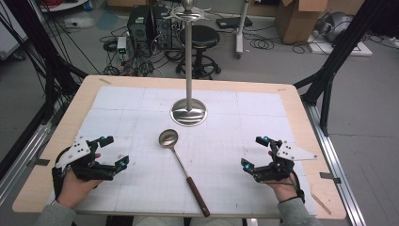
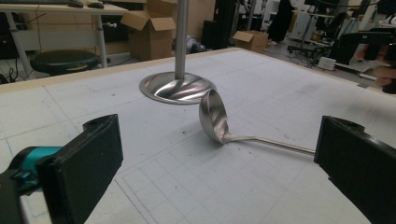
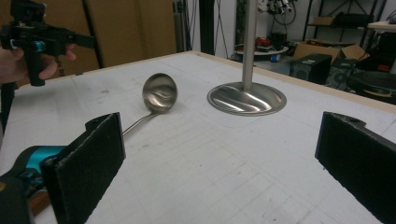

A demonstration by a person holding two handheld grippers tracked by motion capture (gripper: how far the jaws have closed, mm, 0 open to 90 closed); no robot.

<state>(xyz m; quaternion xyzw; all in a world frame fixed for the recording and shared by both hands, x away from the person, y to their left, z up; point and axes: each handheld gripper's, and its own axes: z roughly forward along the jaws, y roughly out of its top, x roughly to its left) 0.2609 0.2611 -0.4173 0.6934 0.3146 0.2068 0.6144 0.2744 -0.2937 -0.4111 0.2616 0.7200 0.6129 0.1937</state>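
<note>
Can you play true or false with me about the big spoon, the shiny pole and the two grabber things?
1. The ladle lies flat on the table, between the two grippers. True.
2. The left gripper is holding the ladle. False: its jaws are open with nothing between them, and the ladle lies apart from it.
3. The ladle's bowl points toward the metal stand. True: the bowl is at the far end and the brown handle is nearest the person.
4. The ladle hangs from the stand's hooks. False: it rests on the table, near the stand's round base.
5. The right gripper is shut. False: its jaws stand wide open and empty.
</note>
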